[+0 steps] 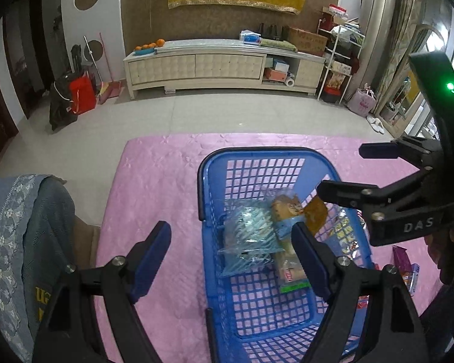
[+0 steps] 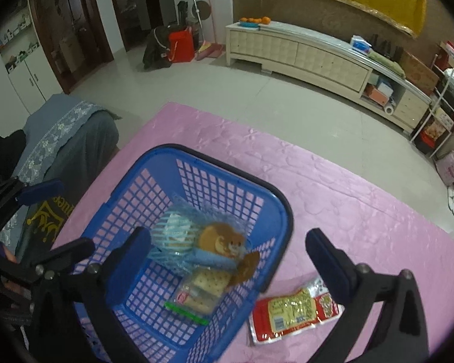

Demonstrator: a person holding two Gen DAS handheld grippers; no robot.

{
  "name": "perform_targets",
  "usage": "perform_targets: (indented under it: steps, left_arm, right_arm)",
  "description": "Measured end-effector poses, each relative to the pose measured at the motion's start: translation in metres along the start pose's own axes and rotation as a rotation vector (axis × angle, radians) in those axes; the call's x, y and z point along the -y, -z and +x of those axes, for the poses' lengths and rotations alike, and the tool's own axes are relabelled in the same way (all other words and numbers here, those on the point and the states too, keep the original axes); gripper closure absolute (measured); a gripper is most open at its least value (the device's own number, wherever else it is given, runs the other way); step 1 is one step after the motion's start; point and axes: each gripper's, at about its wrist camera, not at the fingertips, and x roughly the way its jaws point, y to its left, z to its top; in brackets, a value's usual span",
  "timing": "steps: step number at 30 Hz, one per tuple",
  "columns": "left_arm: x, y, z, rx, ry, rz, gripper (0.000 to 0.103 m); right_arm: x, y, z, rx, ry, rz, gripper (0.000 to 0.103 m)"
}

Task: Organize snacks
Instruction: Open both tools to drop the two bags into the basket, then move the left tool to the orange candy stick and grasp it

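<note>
Left wrist view: the left claw (image 1: 230, 254) was spread wide and empty, one blue-padded finger over the pink quilted cloth (image 1: 154, 181) covering the desk, the other over the blue plastic lattice basket (image 1: 251, 163). The basket, rectangular with a dark rim and handle, stood on the cloth; its near wall was cut off by the frame edge. Inside lay three snacks: a clear crinkled packet printed with pale blue stripes (image 1: 248, 236), a glossy brown-and-blue packet bearing a cartoon animal (image 1: 287, 208), and a transparent pack of square crackers with a green strip (image 1: 290, 272), partly hidden behind the claw finger. The right claw (image 1: 339, 171) entered from the right, also spread and holding nothing, above the basket's far right corner. Small coloured packets at the right edge were too obscured to identify.

Right wrist view: the right claw (image 2: 227, 254) straddled the basket's rim. A flat, shiny red-and-yellow sealed packet (image 2: 293, 311) lay on the cloth just beside the basket's right wall, outside it.
</note>
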Motion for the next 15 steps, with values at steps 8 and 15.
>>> perform_targets:
  steps: [8, 15]
  left_arm:
    - [0.023, 0.005, -0.032, 0.038, 0.021, 0.02, 0.02]
    - [0.053, 0.01, -0.063, 0.081, 0.044, 0.047, 0.02]
  right_arm:
    - [0.005, 0.018, -0.043, 0.043, 0.01, 0.023, 0.0]
    - [0.012, 0.047, -0.085, 0.088, 0.022, 0.059, 0.0]
